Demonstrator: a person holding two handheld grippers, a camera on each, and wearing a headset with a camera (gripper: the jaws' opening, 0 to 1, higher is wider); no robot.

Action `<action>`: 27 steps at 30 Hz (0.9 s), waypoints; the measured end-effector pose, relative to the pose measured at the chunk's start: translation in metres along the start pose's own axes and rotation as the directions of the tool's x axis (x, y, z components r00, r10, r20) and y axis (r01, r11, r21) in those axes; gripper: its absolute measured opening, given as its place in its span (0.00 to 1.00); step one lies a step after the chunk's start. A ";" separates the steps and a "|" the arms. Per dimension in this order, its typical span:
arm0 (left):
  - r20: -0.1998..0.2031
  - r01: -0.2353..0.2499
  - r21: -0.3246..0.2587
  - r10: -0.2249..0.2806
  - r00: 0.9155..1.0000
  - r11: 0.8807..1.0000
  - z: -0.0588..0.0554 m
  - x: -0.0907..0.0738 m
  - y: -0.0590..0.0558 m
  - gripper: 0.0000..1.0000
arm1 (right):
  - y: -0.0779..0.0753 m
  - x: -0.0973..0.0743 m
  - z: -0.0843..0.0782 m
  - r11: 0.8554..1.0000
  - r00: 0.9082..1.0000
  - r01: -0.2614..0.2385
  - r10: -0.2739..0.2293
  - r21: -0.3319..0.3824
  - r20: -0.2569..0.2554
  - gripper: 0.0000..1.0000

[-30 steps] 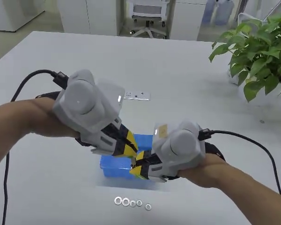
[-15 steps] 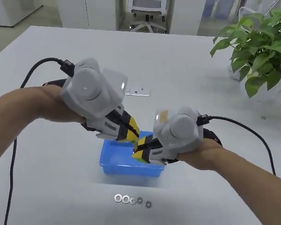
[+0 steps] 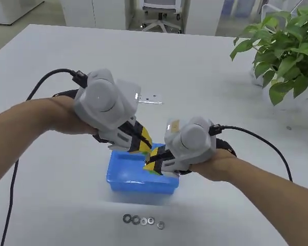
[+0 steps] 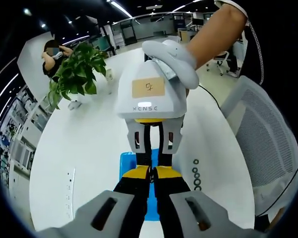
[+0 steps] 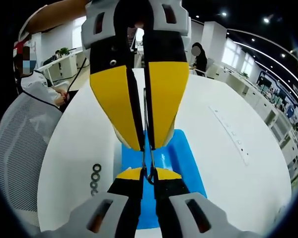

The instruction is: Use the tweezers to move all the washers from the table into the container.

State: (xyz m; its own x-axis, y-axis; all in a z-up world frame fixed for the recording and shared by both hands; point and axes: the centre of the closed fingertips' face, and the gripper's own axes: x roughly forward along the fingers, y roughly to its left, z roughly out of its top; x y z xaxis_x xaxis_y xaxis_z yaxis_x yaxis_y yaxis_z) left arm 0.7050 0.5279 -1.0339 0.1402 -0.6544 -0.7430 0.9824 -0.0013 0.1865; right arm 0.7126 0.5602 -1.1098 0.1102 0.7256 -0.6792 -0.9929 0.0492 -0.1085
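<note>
The thin metal tweezers (image 5: 146, 119) run straight between two pairs of yellow-tipped jaws. My left gripper (image 5: 147, 145) comes down from the top of the right gripper view, shut on the tweezers. My right gripper (image 5: 148, 174) meets it tip to tip, also shut on them. In the head view the left gripper (image 3: 142, 147) and the right gripper (image 3: 153, 165) touch above the blue container (image 3: 124, 179). Several washers (image 3: 142, 221) lie in a row on the table in front of the container. The washers (image 5: 95, 179) sit to the left of the container (image 5: 188, 163) in the right gripper view.
A white ruler-like strip (image 3: 150, 101) lies behind the grippers on the white table (image 3: 51, 205). A potted plant (image 3: 280, 56) stands at the far right. Cables trail from both grippers. Office chairs stand beyond the table's far edge.
Both grippers, still joined tip to tip, have drifted away from me over the container, so its front wall now shows. The washers have not moved.
</note>
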 end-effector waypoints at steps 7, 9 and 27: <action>-0.003 -0.005 -0.020 0.005 1.000 1.000 -0.008 0.011 0.004 0.07 | -0.006 0.010 -0.010 1.000 1.000 -0.012 0.013 0.016 -0.017 0.09; -0.001 -0.003 -0.027 0.003 1.000 1.000 -0.010 0.013 0.005 0.07 | -0.007 0.013 -0.012 1.000 1.000 -0.016 0.017 0.025 -0.017 0.09; 0.003 0.028 -0.077 -0.028 1.000 0.997 -0.027 0.030 0.007 0.07 | -0.007 0.031 -0.029 0.996 0.997 -0.067 0.069 0.057 -0.037 0.09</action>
State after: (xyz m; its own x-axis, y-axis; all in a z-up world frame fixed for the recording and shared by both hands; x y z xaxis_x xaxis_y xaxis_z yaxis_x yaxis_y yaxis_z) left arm 0.7200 0.5285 -1.0724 0.1122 -0.6561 -0.7463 0.9926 0.0387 0.1152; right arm 0.7239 0.5624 -1.1510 0.0431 0.7015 -0.7113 -0.9990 0.0397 -0.0214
